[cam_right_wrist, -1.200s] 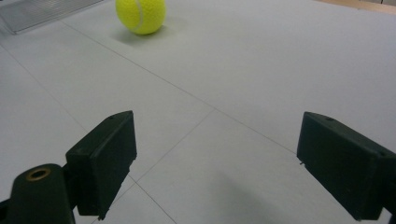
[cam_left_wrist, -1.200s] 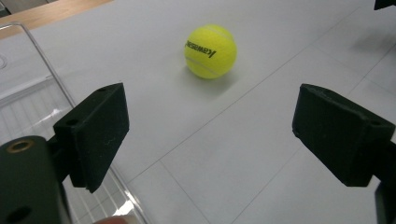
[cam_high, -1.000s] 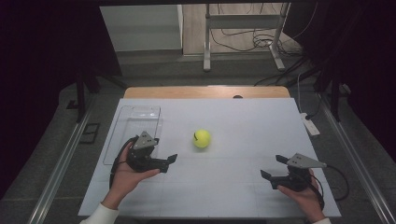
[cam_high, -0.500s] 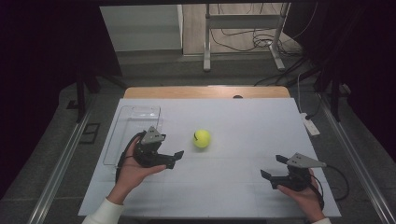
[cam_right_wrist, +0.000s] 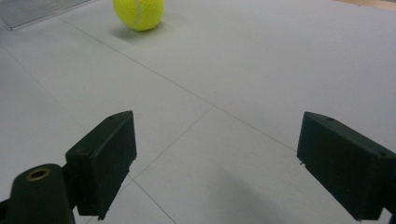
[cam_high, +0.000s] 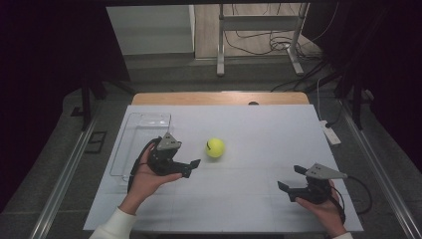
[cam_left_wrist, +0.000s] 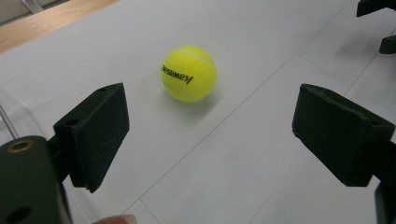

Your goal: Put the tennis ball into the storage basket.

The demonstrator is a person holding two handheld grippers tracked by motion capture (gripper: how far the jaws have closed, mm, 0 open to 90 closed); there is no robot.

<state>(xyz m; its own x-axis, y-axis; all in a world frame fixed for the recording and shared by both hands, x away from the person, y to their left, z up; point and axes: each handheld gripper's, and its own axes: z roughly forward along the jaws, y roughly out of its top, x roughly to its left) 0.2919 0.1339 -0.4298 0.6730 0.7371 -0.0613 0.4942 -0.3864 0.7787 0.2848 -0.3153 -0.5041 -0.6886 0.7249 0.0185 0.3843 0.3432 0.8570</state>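
A white table (cam_high: 259,199) filled the high view, with a clear tray (cam_high: 130,144) lying along its left side. Near the table's middle sat a yellow ball (cam_high: 215,147), bare surface all round it and nothing touching it; the tray was off to its left, apart from it.

The left gripper (cam_high: 191,167) hung low over the table between tray and ball, jaws spread wide and nothing between them. In the left gripper view the ball (cam_left_wrist: 188,73) lay ahead of the two black jaws, roughly centred in the gap but beyond their tips, so no contact had been made. The right gripper (cam_high: 289,178) sat near the table's right front corner, well apart from the ball, also released and empty; its own view caught the ball (cam_right_wrist: 138,13) far off at the top edge.

The step in hand looked like the approach: the left gripper lined up on the ball for a pick, probably to carry it to the tray. The next move called for pushing the jaws forward until the ball sat squarely between the pads, staying low enough to catch its widest part, then closing gently. A round ball would roll if one pad touched first, so both pads needed to meet it together.
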